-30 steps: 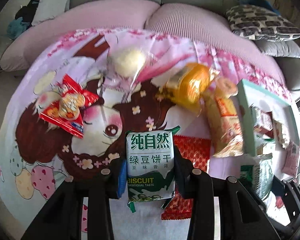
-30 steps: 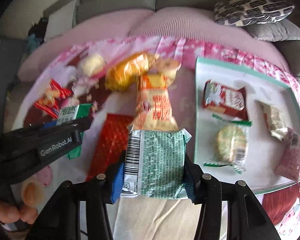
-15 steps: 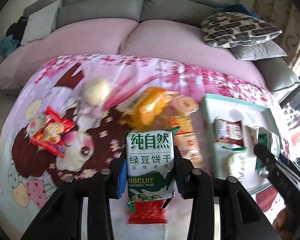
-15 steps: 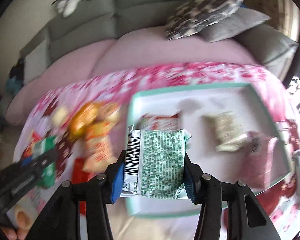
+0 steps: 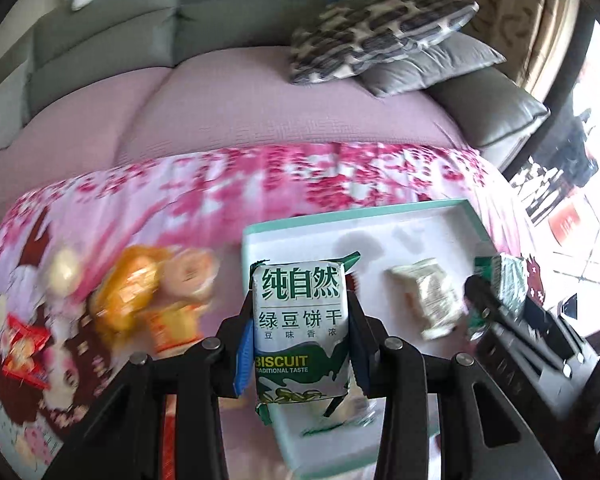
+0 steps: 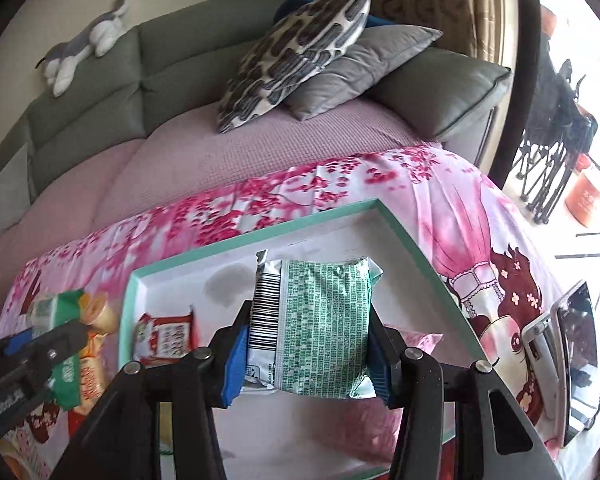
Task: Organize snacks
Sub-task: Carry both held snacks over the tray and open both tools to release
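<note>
Here we hold two green biscuit packs. The left hand-held gripper (image 5: 300,334) is clamped on the front-side pack (image 5: 300,330) and the right hand-held gripper (image 6: 306,338) on the barcode-side pack (image 6: 312,326), both over the teal tray (image 6: 256,236). Only the left view shows the pale packet (image 5: 426,296) at 3 o'clock; only the right view shows the red packet (image 6: 164,336) at 9 o'clock and the phone (image 6: 572,356).
</note>
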`<state>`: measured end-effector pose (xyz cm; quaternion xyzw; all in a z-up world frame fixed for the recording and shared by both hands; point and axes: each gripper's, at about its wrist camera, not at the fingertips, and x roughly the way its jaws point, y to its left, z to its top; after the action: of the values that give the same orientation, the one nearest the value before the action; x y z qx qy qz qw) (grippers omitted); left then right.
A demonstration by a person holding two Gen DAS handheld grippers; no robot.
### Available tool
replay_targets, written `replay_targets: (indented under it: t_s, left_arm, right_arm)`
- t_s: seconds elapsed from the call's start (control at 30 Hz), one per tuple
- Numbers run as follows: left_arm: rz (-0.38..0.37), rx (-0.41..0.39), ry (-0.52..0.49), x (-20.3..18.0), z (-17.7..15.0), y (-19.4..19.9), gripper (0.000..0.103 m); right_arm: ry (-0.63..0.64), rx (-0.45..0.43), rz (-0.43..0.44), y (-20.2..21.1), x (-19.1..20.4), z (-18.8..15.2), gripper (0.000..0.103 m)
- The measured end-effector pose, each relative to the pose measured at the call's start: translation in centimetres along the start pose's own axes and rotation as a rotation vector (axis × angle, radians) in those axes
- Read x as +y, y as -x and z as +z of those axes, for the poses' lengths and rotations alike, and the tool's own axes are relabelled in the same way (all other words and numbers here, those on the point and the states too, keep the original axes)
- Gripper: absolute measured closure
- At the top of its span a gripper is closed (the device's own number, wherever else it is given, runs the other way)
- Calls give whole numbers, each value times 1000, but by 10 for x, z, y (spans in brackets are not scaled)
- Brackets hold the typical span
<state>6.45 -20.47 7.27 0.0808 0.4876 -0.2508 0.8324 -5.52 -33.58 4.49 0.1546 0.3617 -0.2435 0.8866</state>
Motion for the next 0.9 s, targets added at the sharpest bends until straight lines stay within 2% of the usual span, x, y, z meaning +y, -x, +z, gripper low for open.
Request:
replay_targets:
  t_s: [0.27,0.5,0.57,0.6,0.63,0.73,0.87,0.9]
  left_arm:
    - [-13,55,-1,-26,17,-47,62]
    - [-13,53,-8,-41,29,-63,62]
    - [6,39,0,-41,30,-62,51]
    - [18,34,2,-41,30,-60,32]
    - [22,29,4,-40,30,-58,23]
    - [25,28,8,-37,30,-52,23]
    - [78,23,25,-27,27,-41,23]
    - [84,23,37,-23,25,-38,22]
  right_arm:
    - [7,12,-27,-14,-9,-2,50]
    - [-8,17,-19,-18,-14,-2,50]
    - [-12,18,-20,-19,-14,-2,50]
    - [-14,19,-22,-19,-15,-2,50]
    - [-15,21,-23,-19,-14,-2,50]
    - [-21,29,-16,-20,-15,-2,50]
    - [-15,42,4,-21,-13,-2,49]
    - [-8,44,13,-22,-13,-1,45]
